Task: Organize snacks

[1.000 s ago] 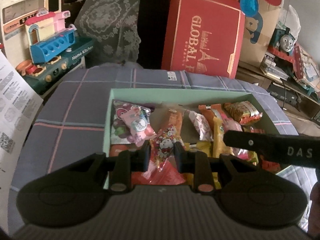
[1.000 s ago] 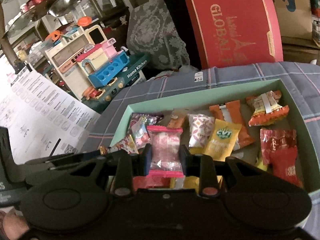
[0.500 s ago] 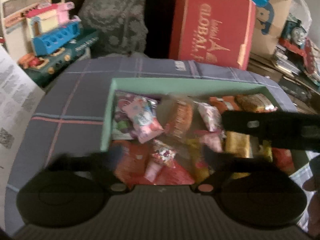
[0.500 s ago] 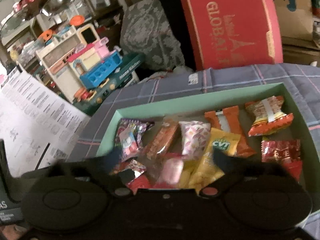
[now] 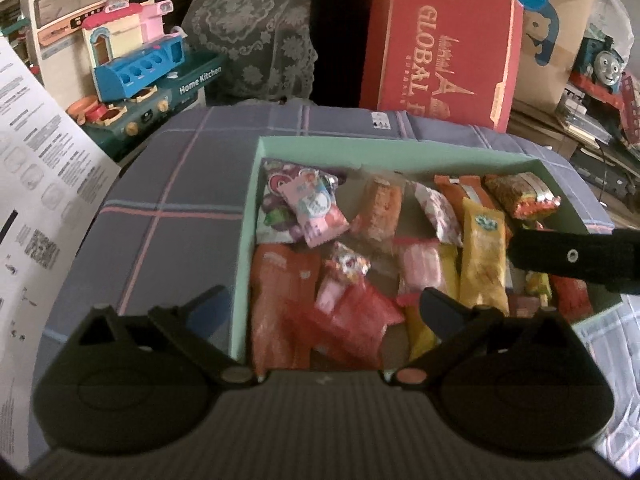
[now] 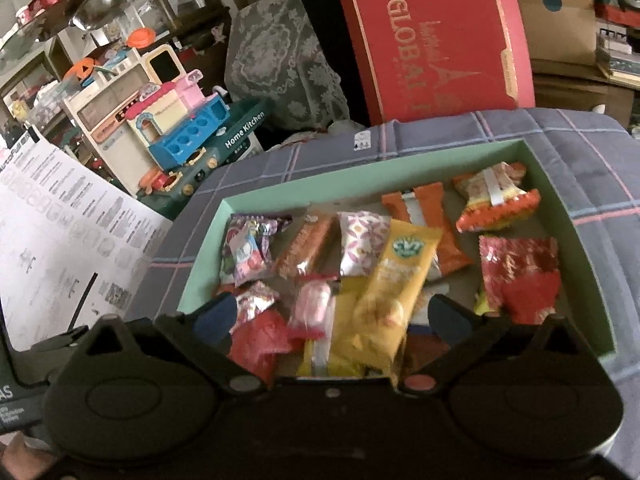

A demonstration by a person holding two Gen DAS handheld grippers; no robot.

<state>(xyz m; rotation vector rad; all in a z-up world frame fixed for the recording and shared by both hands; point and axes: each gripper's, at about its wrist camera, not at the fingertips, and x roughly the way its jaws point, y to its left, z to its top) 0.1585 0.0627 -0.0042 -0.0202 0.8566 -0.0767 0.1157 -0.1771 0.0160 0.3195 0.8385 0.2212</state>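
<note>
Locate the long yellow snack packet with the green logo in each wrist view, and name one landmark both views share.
Left wrist view: the long yellow snack packet lies right of centre in the mint-green box, just left of the other gripper's black finger.
Right wrist view: the packet lies mid-box, tilted, between the open fingers.
Shared landmark: the red GLOBAL box standing behind.

one green box (image 6: 592,280), two grippers

The room was dim and both views looked grainy, with a warm cast. The snacks (image 5: 400,256) in the box (image 5: 248,216) were soft with slight blur. Fisheye bending curved the edges, and the corners went black. The white sheet (image 6: 68,248) was the brightest area.
</note>
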